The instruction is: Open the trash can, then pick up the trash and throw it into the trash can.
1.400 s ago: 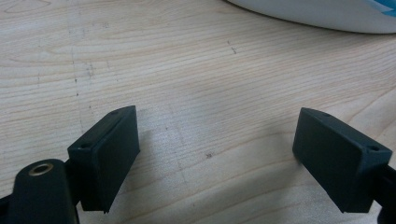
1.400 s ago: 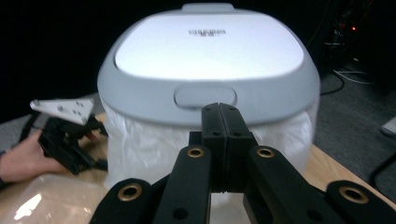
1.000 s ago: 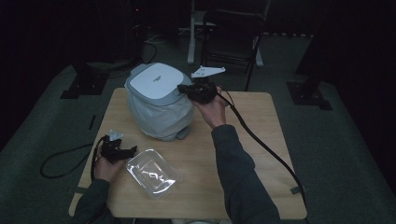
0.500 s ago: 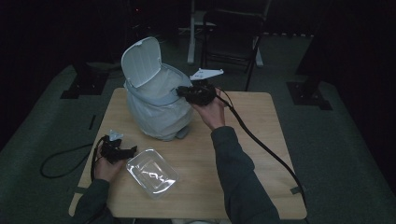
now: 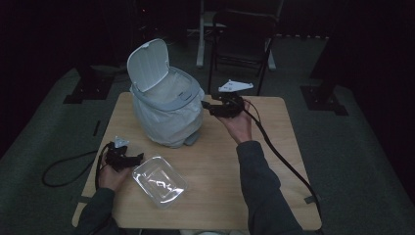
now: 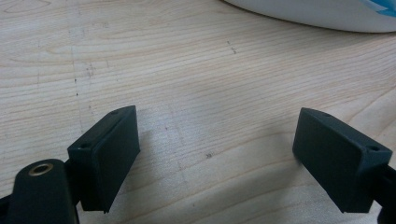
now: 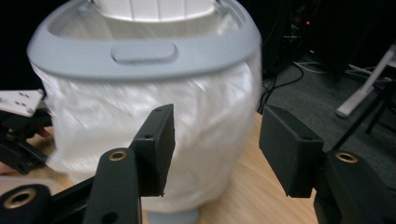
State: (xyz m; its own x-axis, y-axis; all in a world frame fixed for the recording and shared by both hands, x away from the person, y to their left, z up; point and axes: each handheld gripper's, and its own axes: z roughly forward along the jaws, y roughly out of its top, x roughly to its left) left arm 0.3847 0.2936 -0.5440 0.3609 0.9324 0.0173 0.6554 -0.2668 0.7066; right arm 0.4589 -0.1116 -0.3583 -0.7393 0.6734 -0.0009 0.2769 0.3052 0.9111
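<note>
The bin's lid point(image 5: 148, 64) has swung up and my right gripper point(image 5: 209, 106) has dropped clear, its fingers just opening, nothing between them. My left gripper point(image 5: 138, 157), fingers spread and empty, rests just left of the clear plastic tray point(image 5: 159, 180), not yet binned; the trash bin point(image 5: 167, 113) stands beyond.

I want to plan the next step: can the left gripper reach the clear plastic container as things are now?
Probably yes. The left gripper is open beside the clear plastic container, with nothing between them on the table.
</note>
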